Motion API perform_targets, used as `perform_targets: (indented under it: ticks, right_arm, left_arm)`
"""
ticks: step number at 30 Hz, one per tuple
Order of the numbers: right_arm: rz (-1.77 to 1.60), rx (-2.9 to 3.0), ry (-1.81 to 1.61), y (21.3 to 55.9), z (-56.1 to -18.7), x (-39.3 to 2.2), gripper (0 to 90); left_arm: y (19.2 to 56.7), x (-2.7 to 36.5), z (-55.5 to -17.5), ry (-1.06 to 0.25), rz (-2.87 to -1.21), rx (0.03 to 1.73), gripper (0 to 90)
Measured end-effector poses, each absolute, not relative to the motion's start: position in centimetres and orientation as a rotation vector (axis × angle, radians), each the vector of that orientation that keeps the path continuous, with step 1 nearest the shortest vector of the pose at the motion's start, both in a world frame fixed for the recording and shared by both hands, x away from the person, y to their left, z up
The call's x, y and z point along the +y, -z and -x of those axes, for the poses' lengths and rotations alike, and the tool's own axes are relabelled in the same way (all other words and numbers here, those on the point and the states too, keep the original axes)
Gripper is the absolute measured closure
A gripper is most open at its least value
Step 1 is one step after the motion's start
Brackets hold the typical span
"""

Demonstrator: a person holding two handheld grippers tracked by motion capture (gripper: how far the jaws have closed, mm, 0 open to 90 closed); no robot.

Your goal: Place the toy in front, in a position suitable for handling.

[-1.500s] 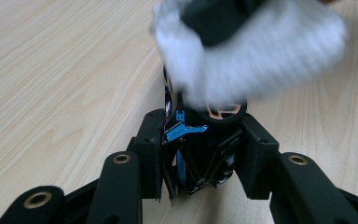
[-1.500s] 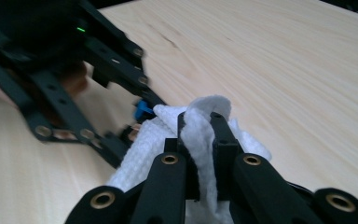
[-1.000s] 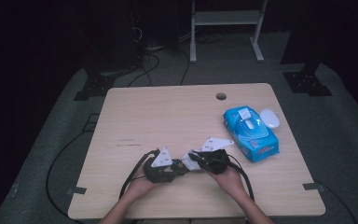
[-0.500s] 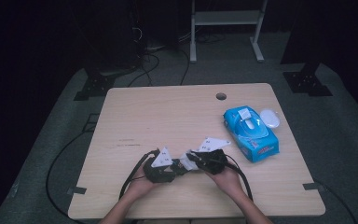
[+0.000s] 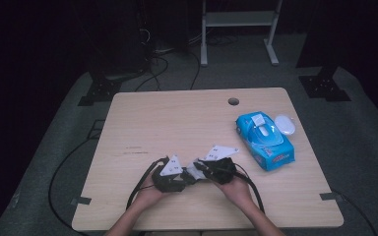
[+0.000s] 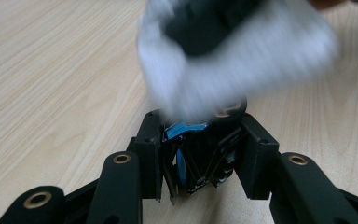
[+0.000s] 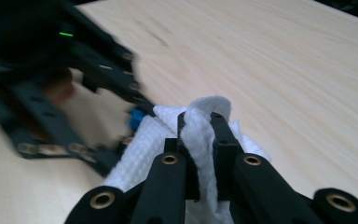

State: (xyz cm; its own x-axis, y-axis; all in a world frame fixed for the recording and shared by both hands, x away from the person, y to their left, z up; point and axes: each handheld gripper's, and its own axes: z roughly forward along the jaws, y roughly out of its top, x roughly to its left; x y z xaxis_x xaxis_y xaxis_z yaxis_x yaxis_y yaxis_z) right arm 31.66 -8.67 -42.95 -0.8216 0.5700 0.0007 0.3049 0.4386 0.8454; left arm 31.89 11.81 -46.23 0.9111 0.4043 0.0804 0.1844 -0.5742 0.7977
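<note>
My left gripper (image 5: 186, 176) is shut on a small black object with blue parts (image 6: 193, 156), held just above the table near its front edge. My right gripper (image 5: 200, 170) faces it from the right, shut on a folded white wipe (image 7: 204, 122). The wipe (image 6: 233, 56) lies against the top of the black object and is blurred in the left gripper view. In the right gripper view the left gripper's dark body (image 7: 70, 88) is at the upper left, with a blue bit of the object (image 7: 135, 119) beside the wipe.
A blue wipes pack (image 5: 265, 140) lies on the right side of the wooden table (image 5: 177, 118), with a white oval object (image 5: 285, 124) next to it. A cable hole (image 5: 233, 102) is near the far edge. Cables trail from both grippers.
The right gripper with the wipe has shifted slightly toward the left gripper. The left gripper has kept still.
</note>
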Motion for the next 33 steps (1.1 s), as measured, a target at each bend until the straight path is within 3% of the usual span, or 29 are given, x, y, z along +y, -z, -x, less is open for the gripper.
perform_targets:
  ticks: [5, 21, 33]
  right_arm:
    - [-0.67, 2.462, -1.353, 42.9, -31.2, -7.4, 85.0]
    - [-0.856, 2.298, -1.215, 42.7, -32.8, -13.5, 85.1]
    - [-0.827, 2.335, -1.268, 42.8, -32.4, -12.8, 85.0]
  left_arm:
    - [46.1, 11.9, -31.9, -0.318, -2.202, 0.414, 58.1]
    - [46.1, 12.2, -31.8, -0.322, -2.202, 0.399, 58.2]
    - [46.1, 12.7, -31.8, -0.318, -2.207, 0.402, 58.2]
